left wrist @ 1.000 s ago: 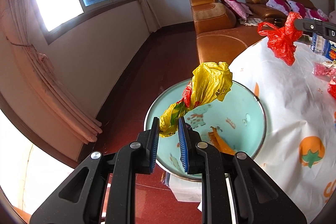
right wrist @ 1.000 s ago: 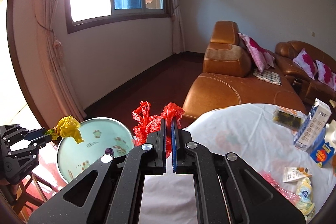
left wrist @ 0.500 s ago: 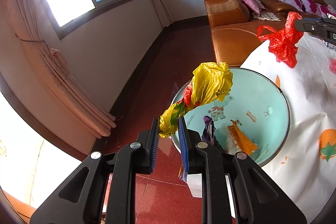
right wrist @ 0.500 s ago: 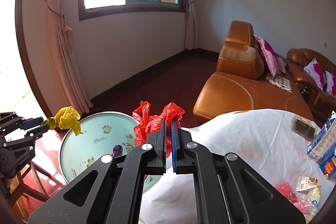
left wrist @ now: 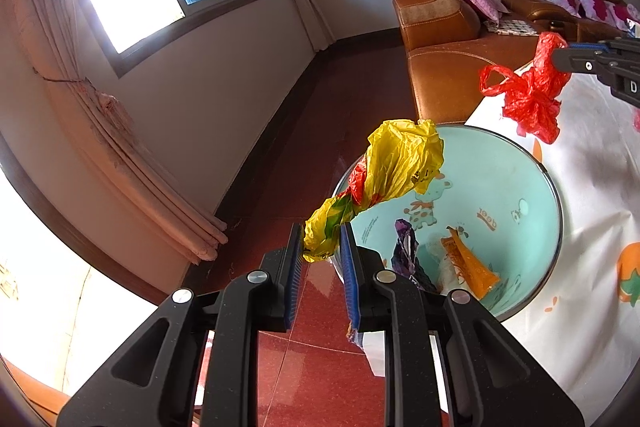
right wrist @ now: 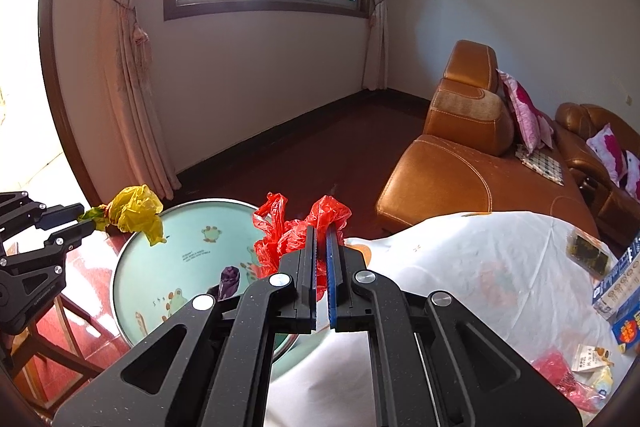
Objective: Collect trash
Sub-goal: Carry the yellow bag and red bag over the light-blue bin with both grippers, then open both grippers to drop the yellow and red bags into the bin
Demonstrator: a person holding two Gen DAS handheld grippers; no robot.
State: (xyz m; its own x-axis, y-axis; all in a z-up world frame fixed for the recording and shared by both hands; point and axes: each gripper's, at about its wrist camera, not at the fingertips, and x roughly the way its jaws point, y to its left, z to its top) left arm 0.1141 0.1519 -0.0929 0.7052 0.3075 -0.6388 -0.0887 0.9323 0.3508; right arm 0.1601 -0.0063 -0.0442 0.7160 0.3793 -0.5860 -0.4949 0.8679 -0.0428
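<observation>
My left gripper [left wrist: 322, 241] is shut on a crumpled yellow plastic bag [left wrist: 394, 163], held over the near rim of a light-green basin [left wrist: 516, 187]. The basin holds a purple wrapper [left wrist: 404, 251] and an orange wrapper [left wrist: 466, 261]. My right gripper [right wrist: 321, 241] is shut on a red plastic bag [right wrist: 290, 239], held above the basin's edge next to the table. In the right wrist view the left gripper [right wrist: 86, 217] holds the yellow bag [right wrist: 136, 211] at the basin's [right wrist: 168, 267] far left rim. In the left wrist view the red bag [left wrist: 528, 91] hangs from the right gripper [left wrist: 560, 57].
The table has a white cloth with fruit prints [right wrist: 480, 275]. Cartons [right wrist: 618, 283] and several snack wrappers [right wrist: 588, 367] lie at its right end. A brown leather sofa [right wrist: 472, 155] with pink cushions stands behind. A dark red floor [left wrist: 320, 347] lies below the basin.
Both grippers have moved closer to the basin with their bags still held. The basin's inside and the wrappers in it have come into view of the left wrist camera.
</observation>
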